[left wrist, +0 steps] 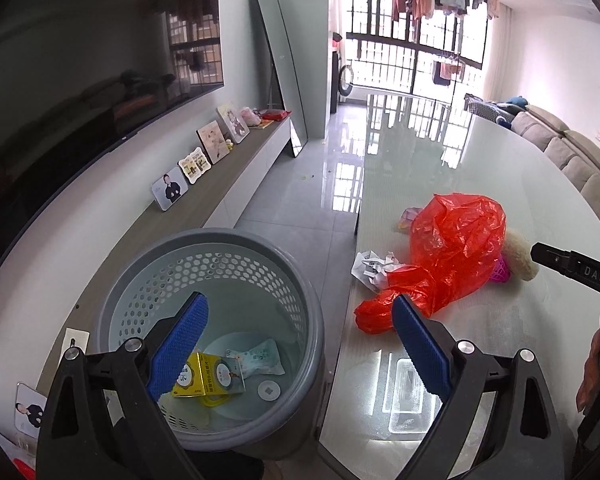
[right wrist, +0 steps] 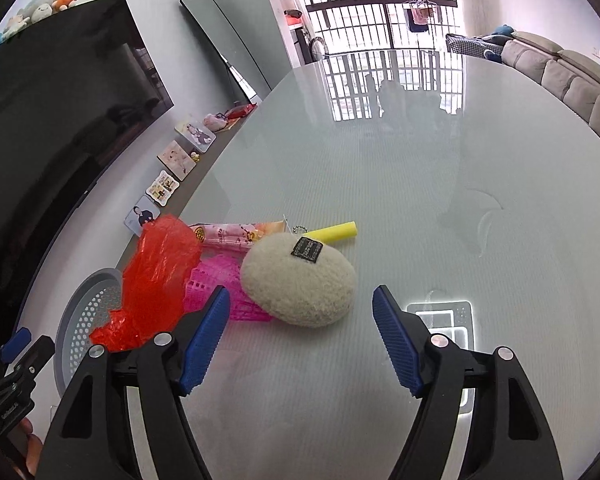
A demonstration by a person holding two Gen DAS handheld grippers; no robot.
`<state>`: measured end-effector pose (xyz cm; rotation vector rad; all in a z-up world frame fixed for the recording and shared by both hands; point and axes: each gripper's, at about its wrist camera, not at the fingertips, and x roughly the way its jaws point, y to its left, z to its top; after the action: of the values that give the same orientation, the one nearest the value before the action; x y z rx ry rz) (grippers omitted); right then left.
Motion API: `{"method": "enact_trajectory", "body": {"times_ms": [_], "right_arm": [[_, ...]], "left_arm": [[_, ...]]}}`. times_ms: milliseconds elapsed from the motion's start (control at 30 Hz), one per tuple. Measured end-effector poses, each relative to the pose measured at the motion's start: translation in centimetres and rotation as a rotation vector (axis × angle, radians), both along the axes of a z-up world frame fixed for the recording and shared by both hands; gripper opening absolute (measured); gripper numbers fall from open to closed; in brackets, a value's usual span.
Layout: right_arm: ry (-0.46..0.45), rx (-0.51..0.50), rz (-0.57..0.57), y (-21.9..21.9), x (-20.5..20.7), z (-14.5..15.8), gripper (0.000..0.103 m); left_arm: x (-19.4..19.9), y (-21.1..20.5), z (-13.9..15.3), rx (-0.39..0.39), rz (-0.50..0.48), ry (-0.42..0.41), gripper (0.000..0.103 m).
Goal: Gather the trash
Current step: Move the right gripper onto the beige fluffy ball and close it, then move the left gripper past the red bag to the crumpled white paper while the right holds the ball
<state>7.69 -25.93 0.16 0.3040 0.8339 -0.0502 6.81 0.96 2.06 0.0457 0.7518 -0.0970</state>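
Blue-padded and spread wide with nothing between its pads, the left tool [left wrist: 300, 344] hangs over the grey bin [left wrist: 320, 344] beside the desk [left wrist: 480, 168], and the right tool [right wrist: 300, 320] gapes equally empty. Just ahead of it lies the red plastic bag [right wrist: 156, 276], feather-light, slippery and crushable. I'd pinch a bunched fold, not the smooth film.

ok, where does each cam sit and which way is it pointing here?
Left wrist: on the left gripper, held over the table edge, looking down into the grey perforated plastic bin; its open blue fingers show, and the right gripper's black tip.
Right wrist: on the right gripper, above the glossy white table, facing the cream fluffy oval pouch; its open fingers show.
Shared: crumpled red plastic bag, bin, pouch, table.
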Motion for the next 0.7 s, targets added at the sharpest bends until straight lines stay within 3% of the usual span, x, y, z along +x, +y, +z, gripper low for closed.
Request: {"method": "enact_trajectory", "body": {"times_ms": [533,700], "right_arm": [[0.072,0.041,-0.007,0.1,4.0,-2.5,0.073],[0.056,0.038,-0.002,0.4,3.6,-2.3,0.067]], "left_arm": [[0.9,0.5,-0.8,-0.011,0.01,0.014,0.091],[1.0,0.5,-0.7,-0.01,0.011,0.01,0.091]]}}
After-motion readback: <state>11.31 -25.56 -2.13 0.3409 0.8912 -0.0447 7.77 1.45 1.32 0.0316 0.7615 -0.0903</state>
